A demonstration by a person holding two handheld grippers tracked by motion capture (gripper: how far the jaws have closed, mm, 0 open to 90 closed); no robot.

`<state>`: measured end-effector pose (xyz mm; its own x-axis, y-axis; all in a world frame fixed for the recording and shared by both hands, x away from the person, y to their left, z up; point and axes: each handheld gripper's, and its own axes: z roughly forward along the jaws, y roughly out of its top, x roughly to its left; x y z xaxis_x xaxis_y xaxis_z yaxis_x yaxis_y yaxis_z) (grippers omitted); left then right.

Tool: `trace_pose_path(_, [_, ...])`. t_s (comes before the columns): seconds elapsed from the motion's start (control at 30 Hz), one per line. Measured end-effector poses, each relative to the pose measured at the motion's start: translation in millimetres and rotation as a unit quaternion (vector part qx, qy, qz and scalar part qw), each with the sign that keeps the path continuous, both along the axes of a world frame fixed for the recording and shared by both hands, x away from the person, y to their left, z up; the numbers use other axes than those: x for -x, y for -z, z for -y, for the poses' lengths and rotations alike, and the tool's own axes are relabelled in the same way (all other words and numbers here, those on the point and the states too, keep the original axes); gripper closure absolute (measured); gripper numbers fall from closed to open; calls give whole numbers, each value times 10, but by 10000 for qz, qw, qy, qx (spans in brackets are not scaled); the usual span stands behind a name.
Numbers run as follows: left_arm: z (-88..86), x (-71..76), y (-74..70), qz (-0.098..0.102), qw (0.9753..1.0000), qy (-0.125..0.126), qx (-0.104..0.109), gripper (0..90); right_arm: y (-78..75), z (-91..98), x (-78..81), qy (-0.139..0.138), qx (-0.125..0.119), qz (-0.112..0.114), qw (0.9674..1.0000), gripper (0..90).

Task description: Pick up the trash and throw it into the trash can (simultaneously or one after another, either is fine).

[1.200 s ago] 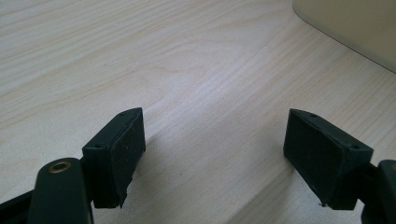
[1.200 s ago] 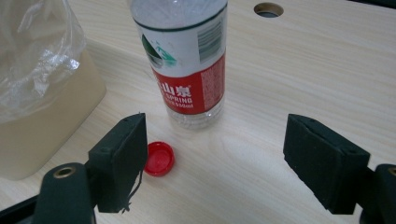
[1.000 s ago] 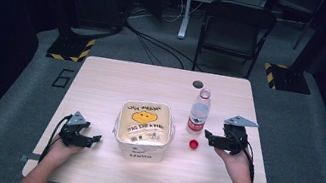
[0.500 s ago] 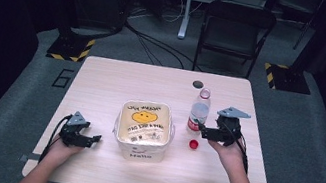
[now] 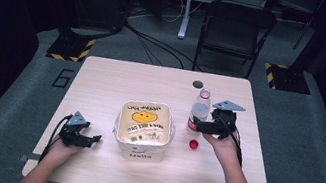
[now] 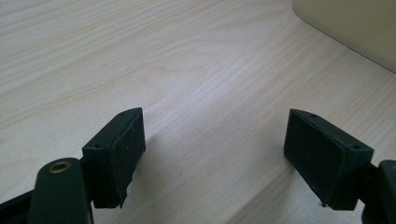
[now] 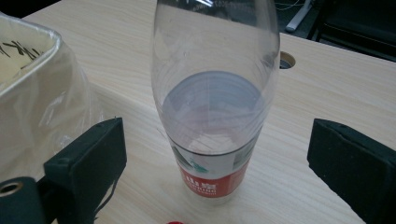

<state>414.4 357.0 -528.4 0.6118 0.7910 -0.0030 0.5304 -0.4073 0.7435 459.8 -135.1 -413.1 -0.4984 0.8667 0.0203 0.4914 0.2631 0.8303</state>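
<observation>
Your clear plastic bottle with the red label [image 7: 212, 116] stands upright, neck up, between your right gripper [image 7: 217, 154]'s wide, just-opened jaws, untouched.

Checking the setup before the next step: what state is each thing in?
Bottle: upright, uncapped, partly filled, between the right gripper's pads, untouched.
Red cap: off, lying on the table.
Bin: upright, bag-lined.
Right gripper: open, jaws just been opening.
Left gripper: open, nothing between.
</observation>
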Motion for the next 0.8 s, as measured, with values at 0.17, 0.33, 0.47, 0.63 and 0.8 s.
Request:
trace_pose_path(0.17, [1, 1, 1, -5, 10000, -6, 11, 207, -36, -43, -41, 25, 3, 23, 10000, 30])
trace_pose_path(0.33, [1, 1, 0, -5, 10000, -6, 10, 208, -60, -97, -89, 59, -42, 62, 10000, 31])
trace_pose_path(0.47, [-1, -1, 0, -1, 10000, 2, 4, 208, -67, -116, -140, 135, -44, 98, 9999, 39])
trace_pose_path(0.63, [-2, -1, -1, 3, 10000, 29, 0, 210, -66, -132, -187, 170, -45, 75, 9998, 44])
trace_pose_path(0.8, [-2, -1, 0, 9, 10000, 25, 2, 210, -39, -161, -221, 198, -48, 98, 9997, 98])
